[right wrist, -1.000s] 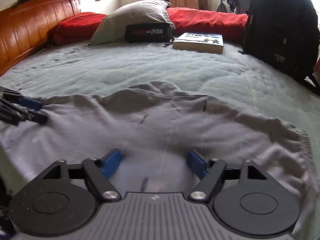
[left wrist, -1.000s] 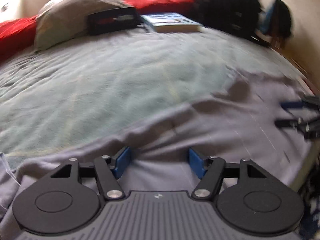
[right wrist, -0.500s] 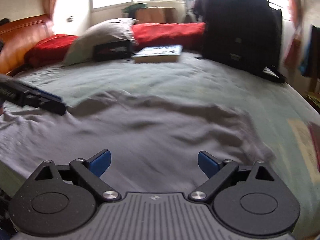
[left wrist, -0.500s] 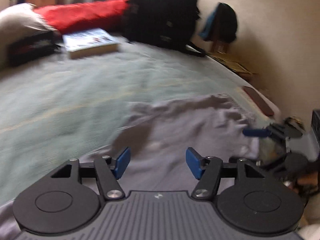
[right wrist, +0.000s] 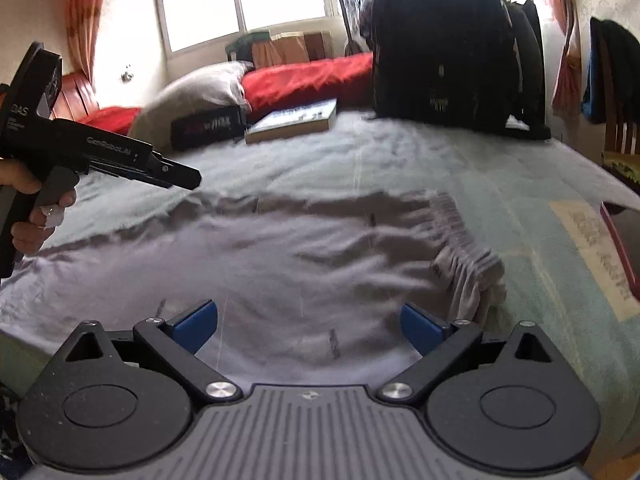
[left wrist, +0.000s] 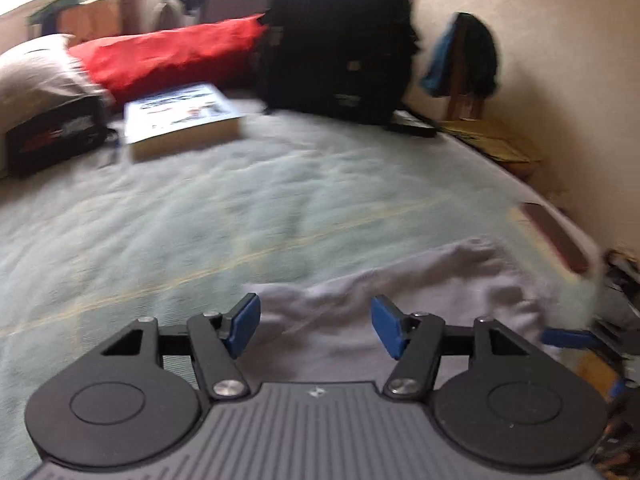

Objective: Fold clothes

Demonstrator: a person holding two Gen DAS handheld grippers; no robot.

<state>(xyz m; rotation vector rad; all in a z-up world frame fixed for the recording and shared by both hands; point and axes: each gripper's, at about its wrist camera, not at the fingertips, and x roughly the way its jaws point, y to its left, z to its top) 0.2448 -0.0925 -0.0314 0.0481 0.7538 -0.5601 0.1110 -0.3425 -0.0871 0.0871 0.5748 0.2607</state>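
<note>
I see the grey garment [right wrist: 280, 256] lying spread, wrinkled, on the bed [right wrist: 460, 168], its gathered waistband [right wrist: 460, 248] at the right. Both grippers hang just above it with fingers spread, holding nothing: the right gripper [right wrist: 309, 322] over the near edge, the left gripper [left wrist: 316, 324] over the cloth's far-side edge (its view is blurred). Whether a fold is already in I cannot tell. To fold well, I would pinch a single edge cleanly at two matching corners, lift evenly, and lay edge onto edge before smoothing.
</note>
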